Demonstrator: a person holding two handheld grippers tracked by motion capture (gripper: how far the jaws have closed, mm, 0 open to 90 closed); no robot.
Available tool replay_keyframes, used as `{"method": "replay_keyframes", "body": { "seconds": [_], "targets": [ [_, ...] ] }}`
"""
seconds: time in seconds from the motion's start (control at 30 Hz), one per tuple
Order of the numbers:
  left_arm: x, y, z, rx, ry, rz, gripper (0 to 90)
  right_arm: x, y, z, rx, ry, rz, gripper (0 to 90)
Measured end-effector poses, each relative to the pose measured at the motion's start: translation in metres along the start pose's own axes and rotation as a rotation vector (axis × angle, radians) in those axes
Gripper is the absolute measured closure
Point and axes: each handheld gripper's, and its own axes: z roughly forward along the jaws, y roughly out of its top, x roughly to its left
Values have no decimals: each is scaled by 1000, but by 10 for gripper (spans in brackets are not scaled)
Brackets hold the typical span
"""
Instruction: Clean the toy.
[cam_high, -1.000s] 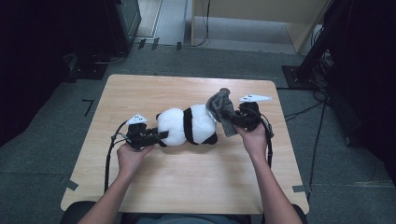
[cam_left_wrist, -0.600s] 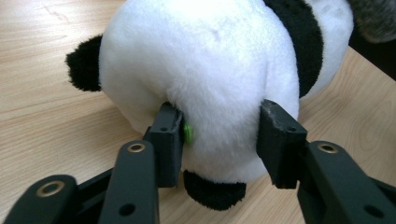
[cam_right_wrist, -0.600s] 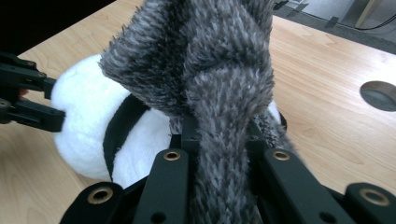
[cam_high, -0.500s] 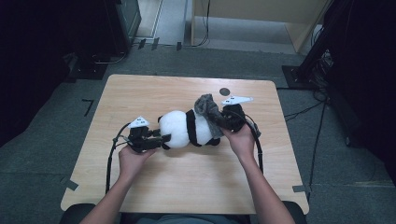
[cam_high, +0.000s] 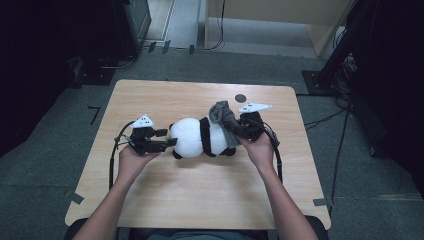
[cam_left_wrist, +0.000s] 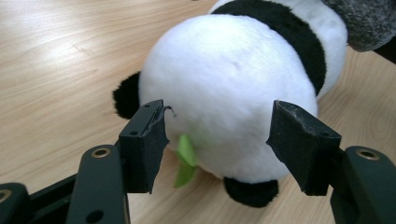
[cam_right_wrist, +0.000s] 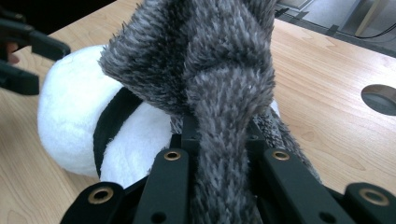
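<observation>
Right hand-held gripper (cam_right_wrist: 219, 154) clamped on grey sock (cam_right_wrist: 210, 70) over panda (cam_high: 200, 137); left hand-held gripper (cam_left_wrist: 219, 140) just opening, empty.

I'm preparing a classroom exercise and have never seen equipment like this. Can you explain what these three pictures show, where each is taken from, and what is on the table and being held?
No robot here: a person sits at a wooden table holding a hand-operated gripper in each hand. One picture looks down from above; the other two come from small cameras riding on each gripper, looking along its black fingers. A plush panda lies on the table. The left gripper has just been opening; its fingers stand either side of the panda's white rounded end without pressing it. The right gripper is shut on a fuzzy grey cloth draped over the panda's other end.
</observation>
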Motion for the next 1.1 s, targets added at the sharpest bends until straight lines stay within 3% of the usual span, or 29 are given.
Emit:
{"method": "replay_keyframes", "body": {
  "seconds": [0.17, 0.27, 0.4, 0.5, 0.67, 0.97, 1.1],
  "targets": [
    [8, 11, 2, 5, -10, 47, 350, -1, -1, 0, 0, 4, 2, 790],
    [12, 19, 6, 6, -43, 55, 341, -1, -1, 0, 1, 5, 1, 790],
    [15, 28, 12, 13, -58, 112, 328, -2, 0, 0, 1, 8, -4, 789],
    [19, 30, 19, 23, -89, 130, 324, -2, 0, 1, 6, 6, -13, 788],
    [27, 26, 32, 4, -98, 203, 207, -3, 1, 3, 13, 19, -32, 787],
    [39, 18, 47, 33, -216, 101, 125, -9, -1, 7, 1, 48, -22, 781],
    [37, 14, 53, 52, -254, 93, 86, -15, -2, 10, -20, 71, -24, 777]
  ]
}}
